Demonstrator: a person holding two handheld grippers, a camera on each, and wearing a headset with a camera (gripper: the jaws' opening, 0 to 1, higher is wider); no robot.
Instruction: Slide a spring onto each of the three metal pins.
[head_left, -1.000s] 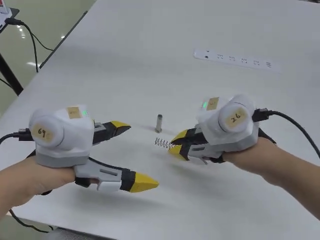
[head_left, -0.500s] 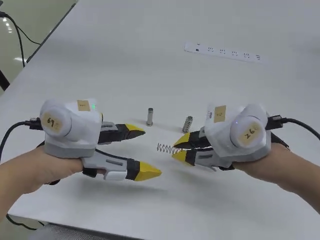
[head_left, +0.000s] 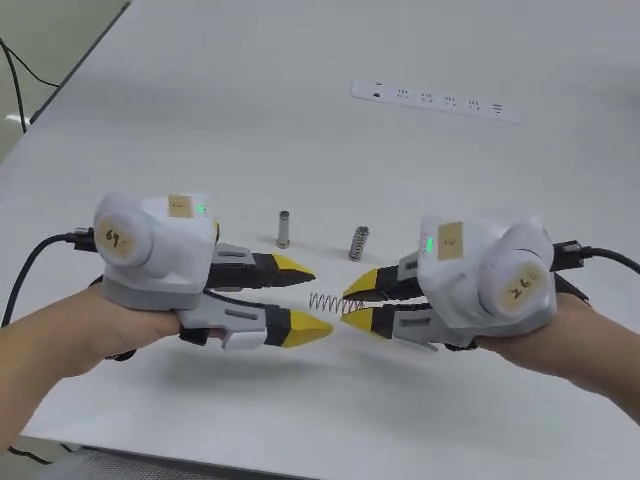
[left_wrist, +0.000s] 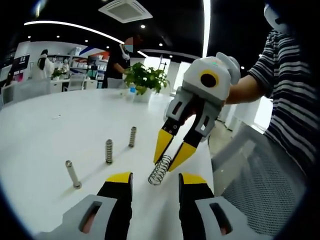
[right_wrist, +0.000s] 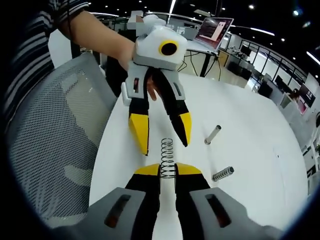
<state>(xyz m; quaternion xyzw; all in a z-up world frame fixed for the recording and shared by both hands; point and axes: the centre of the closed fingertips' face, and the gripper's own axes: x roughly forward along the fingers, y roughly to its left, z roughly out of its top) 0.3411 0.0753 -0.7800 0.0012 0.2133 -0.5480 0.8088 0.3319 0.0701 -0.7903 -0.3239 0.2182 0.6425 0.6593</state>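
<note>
Right gripper: jaws closed on one end of a loose spring, held roughly level over the white table. Left gripper: jaws parted, empty, tips flanking the spring's free end. Beyond stand a bare metal pin and a sprung pin. The left gripper view adds a farther pin, apparently sprung too.

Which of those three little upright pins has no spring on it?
The smooth bare pin, leftmost in the left gripper view; the middle pin and right pin are both coil-wrapped.
</note>
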